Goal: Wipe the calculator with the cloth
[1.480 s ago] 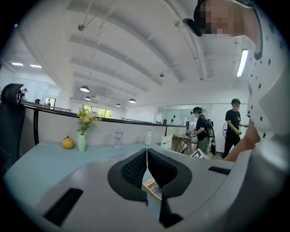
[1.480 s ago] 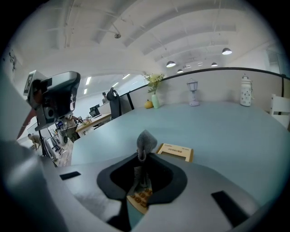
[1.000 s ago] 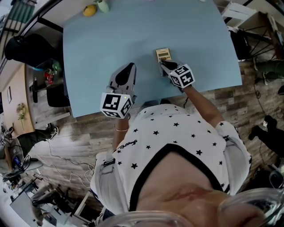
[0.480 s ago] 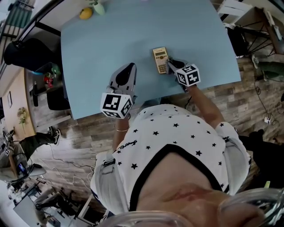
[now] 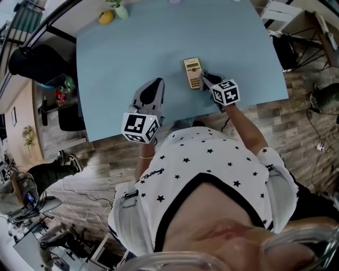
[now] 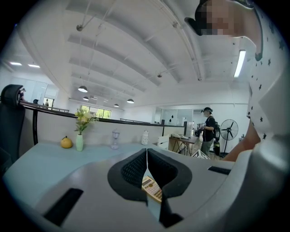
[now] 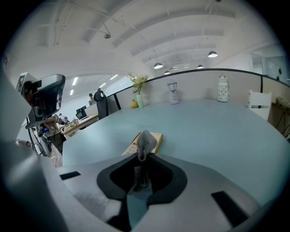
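Observation:
A tan calculator (image 5: 193, 72) lies flat on the light blue table (image 5: 132, 47). My right gripper (image 5: 204, 79) sits just right of its near end, shut on a small grey cloth (image 7: 145, 141) that sticks up from the jaws in front of the calculator (image 7: 146, 141). My left gripper (image 5: 154, 87) rests over the table to the left of the calculator, its jaws shut with nothing between them. Through the narrow slit below its tips in the left gripper view I see the calculator (image 6: 152, 188).
A yellow fruit (image 5: 106, 17) and a small green vase (image 5: 121, 9) stand at the table's far left corner. A jar (image 7: 222, 88) and a glass piece (image 7: 172, 93) line the far edge. The near table edge runs close to both grippers.
My right gripper drew back toward the near right, off the calculator, baring its lower half. The left gripper stayed put.

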A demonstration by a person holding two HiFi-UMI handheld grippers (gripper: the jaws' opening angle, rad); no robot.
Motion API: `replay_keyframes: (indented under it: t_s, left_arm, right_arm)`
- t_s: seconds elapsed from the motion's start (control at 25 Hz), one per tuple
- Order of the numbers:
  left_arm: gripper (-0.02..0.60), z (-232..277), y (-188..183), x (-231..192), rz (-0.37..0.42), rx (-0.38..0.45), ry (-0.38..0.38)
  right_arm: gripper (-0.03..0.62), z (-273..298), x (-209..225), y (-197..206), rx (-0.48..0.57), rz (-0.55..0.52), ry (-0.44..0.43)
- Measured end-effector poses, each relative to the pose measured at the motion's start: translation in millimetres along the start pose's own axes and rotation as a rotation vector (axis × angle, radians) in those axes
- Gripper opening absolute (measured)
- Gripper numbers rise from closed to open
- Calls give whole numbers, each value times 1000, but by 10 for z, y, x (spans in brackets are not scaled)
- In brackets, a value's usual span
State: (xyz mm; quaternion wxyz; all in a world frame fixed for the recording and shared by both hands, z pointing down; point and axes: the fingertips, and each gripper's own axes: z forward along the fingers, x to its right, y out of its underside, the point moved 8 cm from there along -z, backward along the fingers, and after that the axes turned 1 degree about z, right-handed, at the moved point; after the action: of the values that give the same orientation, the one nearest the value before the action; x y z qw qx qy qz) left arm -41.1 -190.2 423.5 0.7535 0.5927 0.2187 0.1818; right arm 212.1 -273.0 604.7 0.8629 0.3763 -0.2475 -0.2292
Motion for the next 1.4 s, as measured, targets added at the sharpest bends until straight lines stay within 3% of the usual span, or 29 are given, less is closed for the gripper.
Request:
replay_keyframes:
  t_s: [0.44, 0.76, 0.96, 1.4]
  left_arm:
    - [31, -65, -3, -2, 19, -11, -29]
    - [31, -59, -63, -51, 38, -14, -28]
    - [31, -88, -59, -51, 43, -15, -23]
    - [31, -153, -26, -71, 34, -23, -32]
  right_arm:
    - [51, -439, -66, -520, 294, 131, -23]
    - [51, -884, -282, -965, 472, 73, -78]
    - [51, -1029, -443, -1037, 526, 17, -77]
    - [46, -1058, -524, -1012, 539, 34, -87]
